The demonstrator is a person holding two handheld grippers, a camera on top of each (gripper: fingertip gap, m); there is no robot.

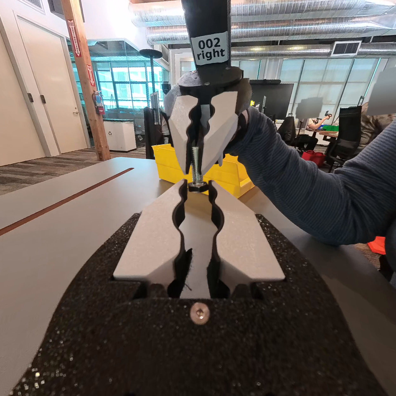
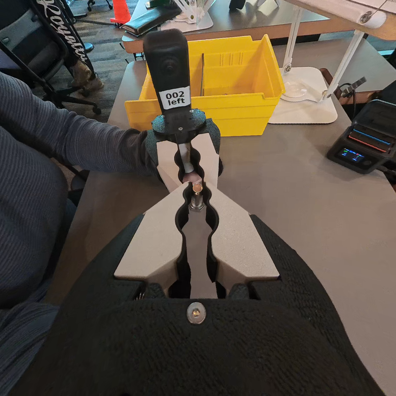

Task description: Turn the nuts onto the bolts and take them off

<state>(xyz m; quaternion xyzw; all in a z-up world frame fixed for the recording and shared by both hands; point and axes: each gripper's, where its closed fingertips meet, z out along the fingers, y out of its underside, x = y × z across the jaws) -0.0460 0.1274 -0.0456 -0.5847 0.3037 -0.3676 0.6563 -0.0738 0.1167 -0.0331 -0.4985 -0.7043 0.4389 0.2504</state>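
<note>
The left gripper [image 1: 197, 186] is clamped on a dark nut [image 1: 197, 188] at its fingertips. From 12 o'clock the right gripper [image 1: 196, 169] grips a silver threaded bolt [image 1: 195, 165], its long axis in line with the nut's hole, above the yellow bin [image 1: 231, 175].

bin [image 2: 235, 120]: yellow | bench [image 2: 278, 192]: grey | bolt [image 1: 196, 165]: silver | nut [image 1: 197, 187]: black | sleeve [image 1: 300, 188]: blue-grey, fine stripes | cone [image 2: 120, 10]: orange
</note>
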